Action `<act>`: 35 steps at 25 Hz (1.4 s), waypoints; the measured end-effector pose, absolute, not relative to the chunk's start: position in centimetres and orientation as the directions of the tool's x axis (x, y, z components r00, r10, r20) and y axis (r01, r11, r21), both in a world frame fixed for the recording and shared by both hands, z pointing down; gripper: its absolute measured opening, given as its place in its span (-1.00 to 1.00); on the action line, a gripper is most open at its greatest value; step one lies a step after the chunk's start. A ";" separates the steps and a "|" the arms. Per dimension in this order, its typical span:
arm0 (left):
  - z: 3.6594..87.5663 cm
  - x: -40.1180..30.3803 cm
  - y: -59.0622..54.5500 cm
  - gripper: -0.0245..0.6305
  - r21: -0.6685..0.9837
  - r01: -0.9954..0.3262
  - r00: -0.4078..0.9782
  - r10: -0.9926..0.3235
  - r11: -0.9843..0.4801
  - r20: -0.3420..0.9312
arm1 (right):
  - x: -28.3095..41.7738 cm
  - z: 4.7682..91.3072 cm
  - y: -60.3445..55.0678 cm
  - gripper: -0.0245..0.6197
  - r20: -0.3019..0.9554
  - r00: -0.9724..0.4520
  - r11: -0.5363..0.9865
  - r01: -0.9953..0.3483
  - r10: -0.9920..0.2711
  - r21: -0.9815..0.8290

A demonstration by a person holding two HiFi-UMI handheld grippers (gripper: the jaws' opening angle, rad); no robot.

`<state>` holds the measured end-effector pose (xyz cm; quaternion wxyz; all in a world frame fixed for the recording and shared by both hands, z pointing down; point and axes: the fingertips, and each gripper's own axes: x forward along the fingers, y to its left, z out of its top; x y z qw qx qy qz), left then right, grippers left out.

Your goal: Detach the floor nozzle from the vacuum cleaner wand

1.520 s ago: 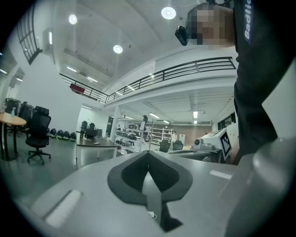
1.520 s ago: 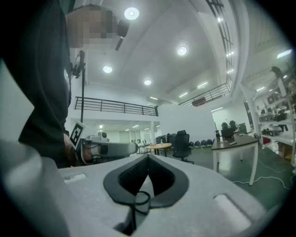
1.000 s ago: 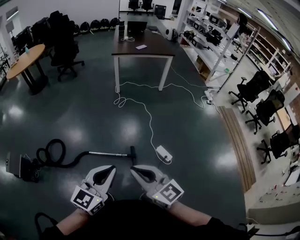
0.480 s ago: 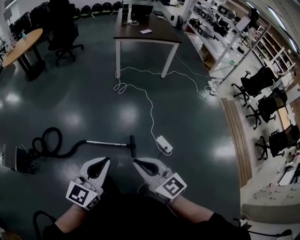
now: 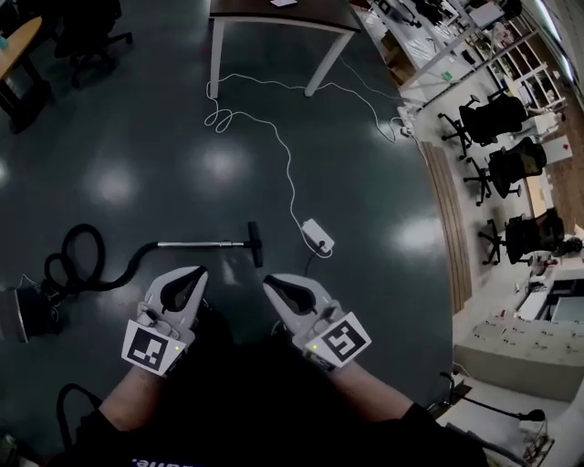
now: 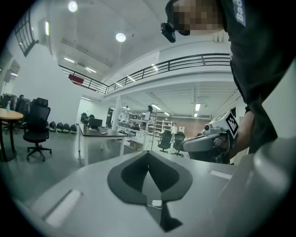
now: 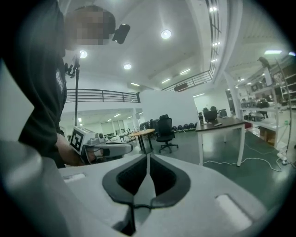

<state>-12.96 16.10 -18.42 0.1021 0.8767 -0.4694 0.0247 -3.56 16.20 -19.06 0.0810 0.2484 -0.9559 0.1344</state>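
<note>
I observe the floor nozzle [image 5: 256, 243] lying on the dark glossy floor [image 5: 164, 137], joined to the end of the metal wand [image 5: 201, 243]. The wand lies flat and runs leftwards into a black hose [image 5: 84, 260]. The hose loops round to the vacuum cleaner body [image 5: 20, 308] at the left edge of the head view. The nozzle sits crosswise to the wand, just beyond the two claws and roughly between their tips, and neither claw touches it. The left claw [image 5: 198, 273] is held low in front of me, near the wand side of the nozzle. Its own view shows the jaws pressed together with nothing between them. The right claw [image 5: 268, 282] is held beside it, the two tips apart from each other. Its jaws have just been opening, and its own view shows only a narrow slit between them with nothing in it. Each gripper view also shows the other claw alongside, marker cube facing in. To the right of the nozzle, apart from it, a small white box [image 5: 318, 235] lies on the floor. A white cable [image 5: 290, 173] runs from the box up towards a dark-topped bench [image 5: 274, 15] on white legs. Black office chairs [image 5: 488, 119] stand along the right side of the room.
</note>
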 end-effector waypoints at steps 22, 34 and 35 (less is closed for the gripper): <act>-1.9 -14.7 7.6 -0.85 0.151 -0.930 0.367 -0.845 -0.334 0.390 | 0.8 -2.1 6.0 -0.72 0.384 -0.846 0.812 -0.496 -0.371 -0.307; 6.8 -13.6 7.0 -0.78 0.166 -0.880 0.467 -0.753 -0.444 0.463 | 2.5 7.9 4.4 -0.68 0.467 -0.784 0.770 -0.571 -0.409 -0.284; 7.4 -13.4 6.6 -0.77 0.160 -0.874 0.477 -0.746 -0.459 0.465 | 2.3 8.8 4.4 -0.67 0.470 -0.782 0.769 -0.573 -0.410 -0.282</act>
